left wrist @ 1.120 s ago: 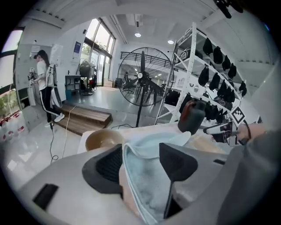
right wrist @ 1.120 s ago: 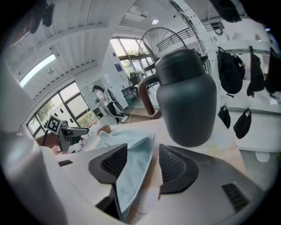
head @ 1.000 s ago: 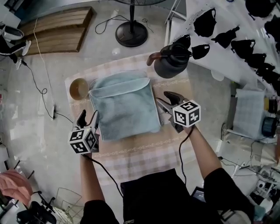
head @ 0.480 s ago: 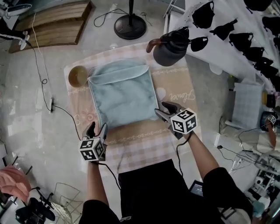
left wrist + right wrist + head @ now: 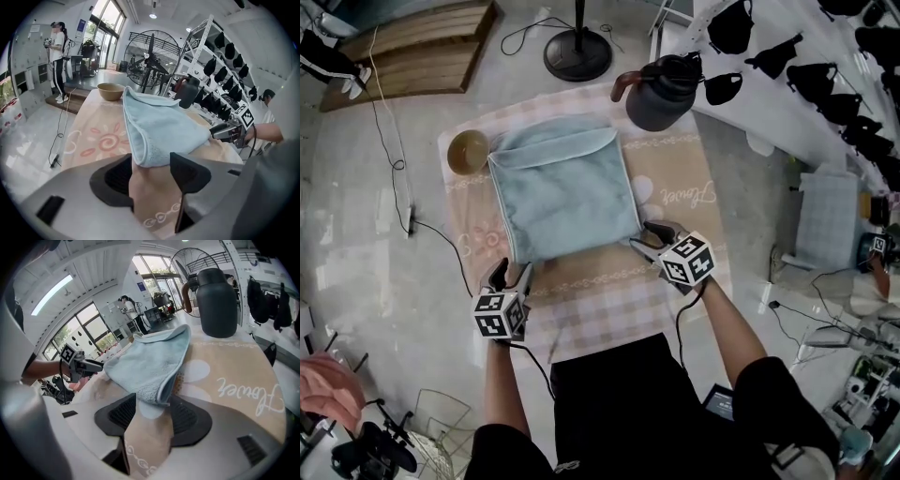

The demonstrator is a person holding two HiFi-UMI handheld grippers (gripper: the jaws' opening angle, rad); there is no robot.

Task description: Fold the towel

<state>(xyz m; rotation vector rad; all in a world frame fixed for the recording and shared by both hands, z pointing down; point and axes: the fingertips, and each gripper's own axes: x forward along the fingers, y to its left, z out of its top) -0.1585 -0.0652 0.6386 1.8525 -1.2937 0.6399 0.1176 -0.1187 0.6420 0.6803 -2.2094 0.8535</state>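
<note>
Head view: left gripper has drawn back along the towel's left edge to its near-left corner. Towel, folded, lies unmoved mid-table, toward the far edge. Right gripper likewise back, at near-right corner. Gripper views alone show jaws: both pairs wide, a towel corner between each, not pinched.

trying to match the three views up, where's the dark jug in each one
Head view: dark jug top, right of centre, beyond the towel.
Left gripper view: dark jug upper middle, right of the towel.
Right gripper view: dark jug top right, behind the towel.
Shared landmark: the towel.
</note>
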